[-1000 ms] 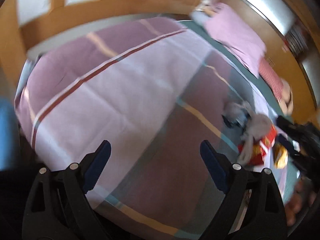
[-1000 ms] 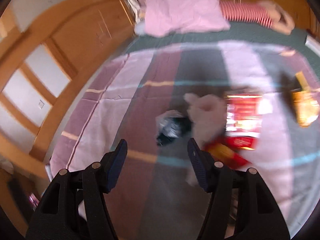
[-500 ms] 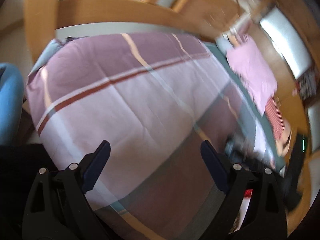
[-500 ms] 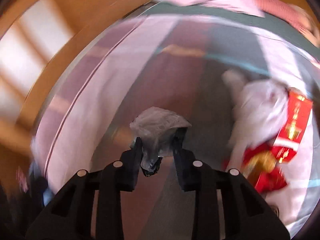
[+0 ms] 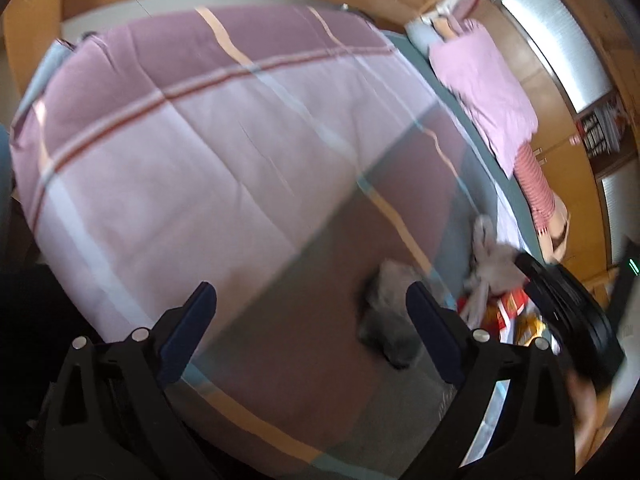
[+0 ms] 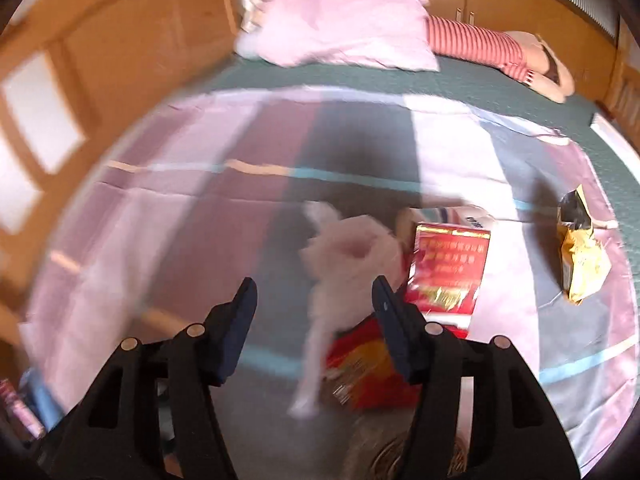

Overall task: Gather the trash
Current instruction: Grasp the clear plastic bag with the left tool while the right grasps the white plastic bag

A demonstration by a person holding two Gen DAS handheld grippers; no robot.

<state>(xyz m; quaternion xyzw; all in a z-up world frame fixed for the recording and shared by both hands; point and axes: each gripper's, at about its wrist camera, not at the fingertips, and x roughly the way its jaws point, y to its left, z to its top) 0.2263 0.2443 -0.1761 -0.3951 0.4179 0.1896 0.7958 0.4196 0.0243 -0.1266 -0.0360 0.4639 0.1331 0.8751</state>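
Trash lies on a striped bedspread [image 6: 180,216]. In the right wrist view a white crumpled plastic bag [image 6: 352,256] lies just ahead of my open right gripper [image 6: 314,304], beside a red box [image 6: 448,272], a red-and-yellow wrapper [image 6: 364,372] and a yellow snack bag [image 6: 580,260] further right. In the left wrist view a blurred grey-black crumpled bag [image 5: 388,316] sits by the right finger of my open left gripper [image 5: 310,320]. The right gripper's black body [image 5: 568,312] shows at the right, near the white bag [image 5: 496,268].
A pink pillow [image 6: 344,28] and a striped plush toy [image 6: 496,48] lie at the head of the bed. A wooden headboard and panelled wall [image 6: 80,80] run along the left. The bed's edge [image 5: 48,208] drops off at the left in the left wrist view.
My right gripper held the grey-black bag half a second ago and has opened; the bag is gone from its view. The left gripper has swung back toward the trash pile.
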